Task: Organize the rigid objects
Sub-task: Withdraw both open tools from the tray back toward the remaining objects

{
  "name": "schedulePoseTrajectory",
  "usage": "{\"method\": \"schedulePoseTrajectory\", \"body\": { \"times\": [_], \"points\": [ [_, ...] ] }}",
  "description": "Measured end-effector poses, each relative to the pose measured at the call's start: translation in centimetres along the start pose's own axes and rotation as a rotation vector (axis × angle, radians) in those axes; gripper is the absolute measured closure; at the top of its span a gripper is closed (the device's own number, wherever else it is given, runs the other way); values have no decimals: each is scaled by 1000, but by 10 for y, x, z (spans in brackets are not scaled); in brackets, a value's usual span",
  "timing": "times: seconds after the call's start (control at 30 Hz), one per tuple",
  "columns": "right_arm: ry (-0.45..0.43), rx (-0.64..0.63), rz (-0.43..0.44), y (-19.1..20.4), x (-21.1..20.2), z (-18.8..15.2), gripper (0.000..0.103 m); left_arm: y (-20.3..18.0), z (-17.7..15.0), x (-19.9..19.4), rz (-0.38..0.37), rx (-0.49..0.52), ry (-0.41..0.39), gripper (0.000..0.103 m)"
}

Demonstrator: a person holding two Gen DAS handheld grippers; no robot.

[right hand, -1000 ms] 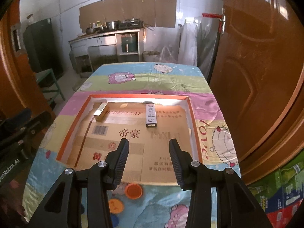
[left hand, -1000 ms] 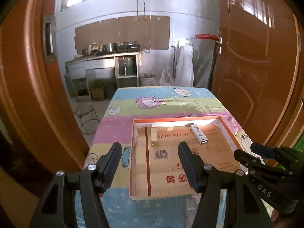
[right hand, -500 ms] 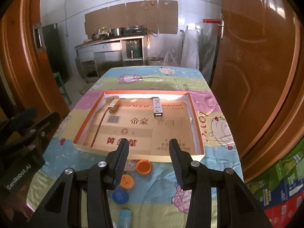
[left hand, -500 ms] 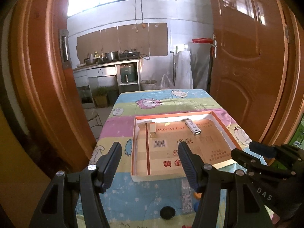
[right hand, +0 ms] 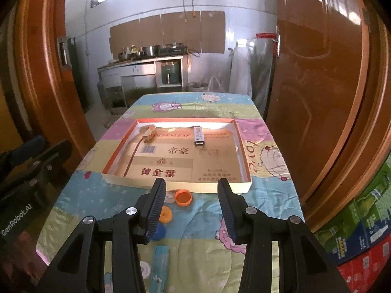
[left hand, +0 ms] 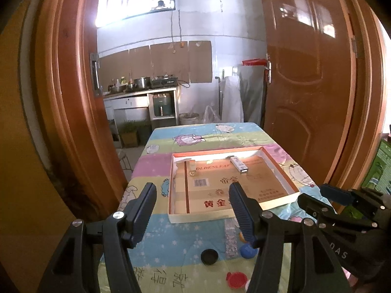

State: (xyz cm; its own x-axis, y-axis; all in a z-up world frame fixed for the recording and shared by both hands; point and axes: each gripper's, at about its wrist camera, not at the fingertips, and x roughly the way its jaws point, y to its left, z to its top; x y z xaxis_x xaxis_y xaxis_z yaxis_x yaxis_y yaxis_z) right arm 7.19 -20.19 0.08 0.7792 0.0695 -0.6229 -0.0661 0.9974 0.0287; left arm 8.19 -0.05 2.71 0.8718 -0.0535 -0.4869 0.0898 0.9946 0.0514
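Note:
A shallow cardboard tray (right hand: pixel 195 186) with an orange rim lies on the cartoon-print tablecloth (right hand: pixel 195 105). Inside it, near the far wall, lie a white oblong box (right hand: pixel 198 135) and a small gold block (right hand: pixel 148 134); the left wrist view shows the same tray (left hand: pixel 200 216), white box (left hand: pixel 239 166) and gold block (left hand: pixel 192 168). Loose on the cloth in front of the tray are two orange caps (right hand: pixel 183 197) (right hand: pixel 166 214), a blue cap (right hand: pixel 160 232), a black cap (left hand: pixel 209 256), a red cap (left hand: pixel 235 279) and a light-blue strip pack (right hand: pixel 160 266). My right gripper (right hand: pixel 191 188) hovers open above the caps. My left gripper (left hand: pixel 191 195) is open and holds nothing.
Orange wooden doors (right hand: pixel 317 85) and a door frame (left hand: pixel 61 97) close in on both sides of the table. Stacked printed cartons (right hand: pixel 361 239) stand low at the right. A kitchen counter (right hand: pixel 146 61) with pots stands beyond the table's far end.
Both grippers have drawn back from the tray toward the table's near end and risen slightly. The tray looks smaller and the caps in front of it have come into view.

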Motion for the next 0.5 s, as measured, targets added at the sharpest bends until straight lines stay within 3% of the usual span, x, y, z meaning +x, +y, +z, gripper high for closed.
{"method": "schedulePoseTrajectory", "body": {
  "times": [0.5],
  "points": [
    [-26,-15,26,7,-37,-30,57,0,-18,-22,-51,-12,19,42]
  ]
}}
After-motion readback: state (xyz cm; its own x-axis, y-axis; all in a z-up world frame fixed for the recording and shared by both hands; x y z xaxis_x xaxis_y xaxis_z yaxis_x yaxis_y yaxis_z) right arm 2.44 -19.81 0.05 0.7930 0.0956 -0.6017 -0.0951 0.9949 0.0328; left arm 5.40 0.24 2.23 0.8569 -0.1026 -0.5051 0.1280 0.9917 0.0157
